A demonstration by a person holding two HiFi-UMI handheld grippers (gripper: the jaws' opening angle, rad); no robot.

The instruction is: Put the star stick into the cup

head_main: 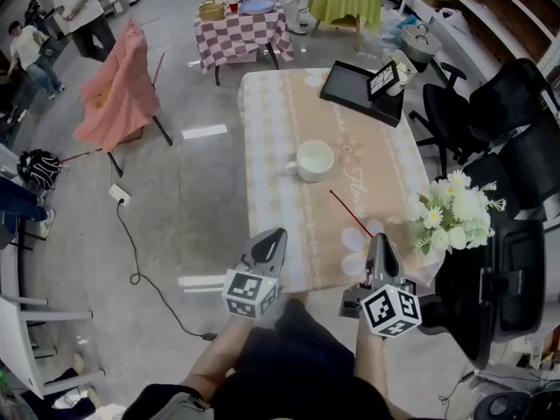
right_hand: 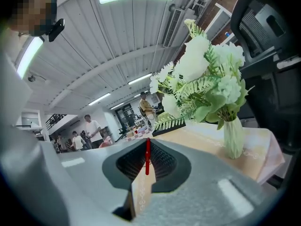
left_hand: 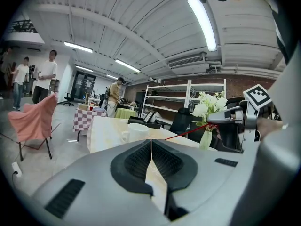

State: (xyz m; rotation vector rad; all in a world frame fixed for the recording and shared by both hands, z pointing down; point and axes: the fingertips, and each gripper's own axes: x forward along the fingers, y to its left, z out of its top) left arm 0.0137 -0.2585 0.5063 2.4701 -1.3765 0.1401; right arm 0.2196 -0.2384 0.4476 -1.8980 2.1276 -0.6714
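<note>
Star stick [head_main: 350, 213] clamped in right tongs [head_main: 379, 241] near table [head_main: 271, 129] edge; left tongs [head_main: 275, 234] closed, empty.

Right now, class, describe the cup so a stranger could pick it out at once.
Start at the long beige-clothed table mid-room. Near its centre stands the cup, between the black tray at the far end and the white flowers nearer us. It alone is round, pale and open-topped.

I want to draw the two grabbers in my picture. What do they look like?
The left gripper and the right gripper are both smooth grey shells that narrow to a rounded beak. Each has a white cube with black square markers on it. The jaws have black ribbed pads inside. I see no cables on them.
</note>
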